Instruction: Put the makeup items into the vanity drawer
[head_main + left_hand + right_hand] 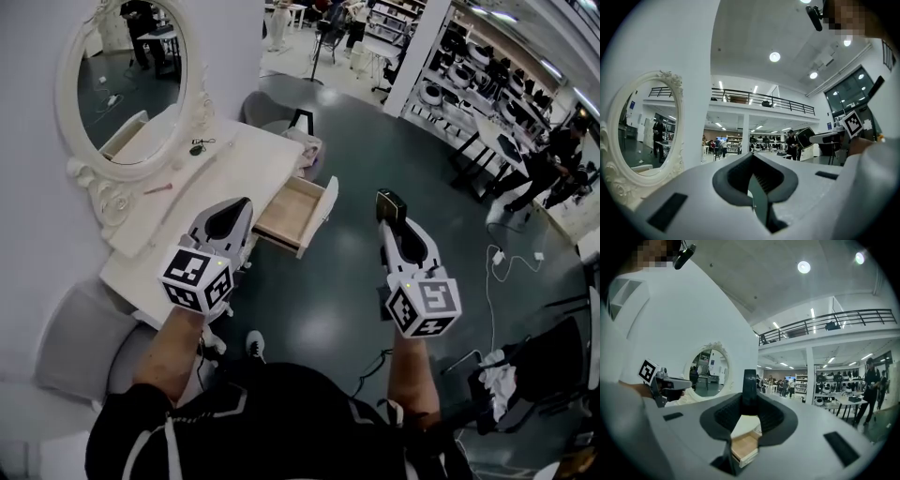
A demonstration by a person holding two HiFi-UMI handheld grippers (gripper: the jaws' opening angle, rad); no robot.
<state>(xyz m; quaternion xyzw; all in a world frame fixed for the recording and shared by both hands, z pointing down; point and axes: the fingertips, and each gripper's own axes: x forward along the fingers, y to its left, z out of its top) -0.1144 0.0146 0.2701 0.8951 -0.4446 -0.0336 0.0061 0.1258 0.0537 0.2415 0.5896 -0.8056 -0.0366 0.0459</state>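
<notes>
Drawer [292,214] of the white counter [239,169] is pulled out, with its wooden bottom exposed. Right tongs [388,223] are partly closed on a flat black compact [388,204], which is gripped upright between the pads. The compact is above the floor, to the right of the drawer and apart from it. In the right gripper view the compact lines up above the drawer opening. Left tongs [240,212] hover at the counter's front edge, just left of the drawer, jaws together with nothing between them. A pink stick [157,188] and a dark corded item [197,147] lie on the counter below the oval mirror [122,84].
</notes>
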